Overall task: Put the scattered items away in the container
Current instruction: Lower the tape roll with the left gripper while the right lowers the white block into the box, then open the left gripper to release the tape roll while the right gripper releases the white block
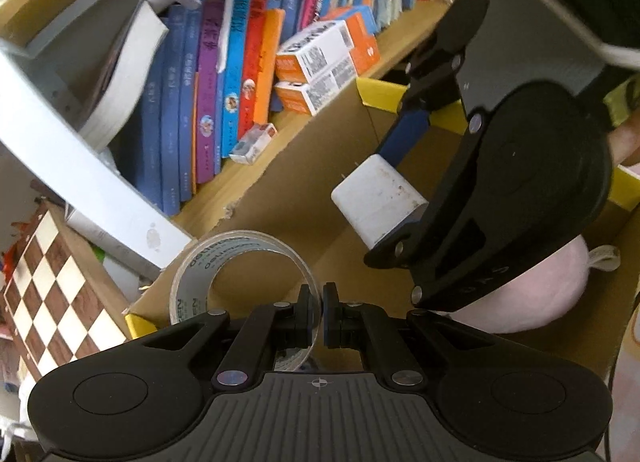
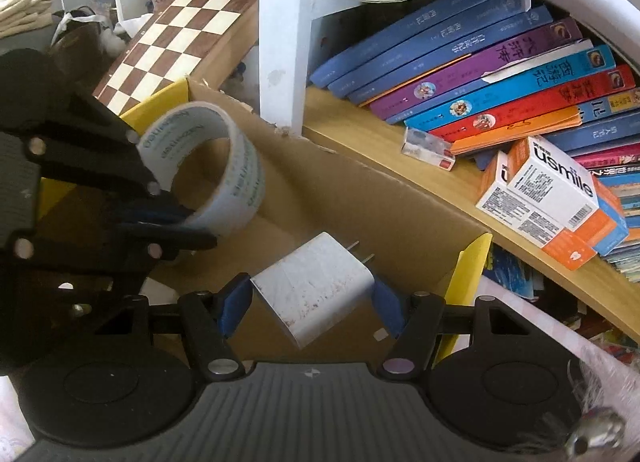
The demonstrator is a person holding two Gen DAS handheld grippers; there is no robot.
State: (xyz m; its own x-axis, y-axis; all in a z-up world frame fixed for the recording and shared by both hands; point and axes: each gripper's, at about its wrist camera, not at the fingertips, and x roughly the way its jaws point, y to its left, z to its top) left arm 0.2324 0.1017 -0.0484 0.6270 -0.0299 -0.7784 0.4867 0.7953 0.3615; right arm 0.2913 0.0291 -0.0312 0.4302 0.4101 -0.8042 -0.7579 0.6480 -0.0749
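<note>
My left gripper (image 1: 322, 312) is shut on the wall of a clear tape roll (image 1: 240, 262) and holds it over the open cardboard box (image 1: 316, 158). The tape roll (image 2: 224, 166) and left gripper (image 2: 192, 226) also show in the right wrist view. My right gripper (image 2: 312, 304) is shut on a white charger plug (image 2: 316, 286), its prongs pointing away, above the cardboard box (image 2: 360, 198). In the left wrist view the right gripper (image 1: 400, 178) holds the charger (image 1: 378, 198) over the box. A pink plush toy (image 1: 528, 294) lies in the box.
A wooden shelf (image 2: 400, 158) with books (image 2: 500, 62) and orange-white boxes (image 2: 560, 198) runs behind the box. A small carton (image 2: 428, 148) lies on the shelf. A chessboard (image 2: 180, 34) leans at the left, beside a pale blue post (image 2: 284, 42).
</note>
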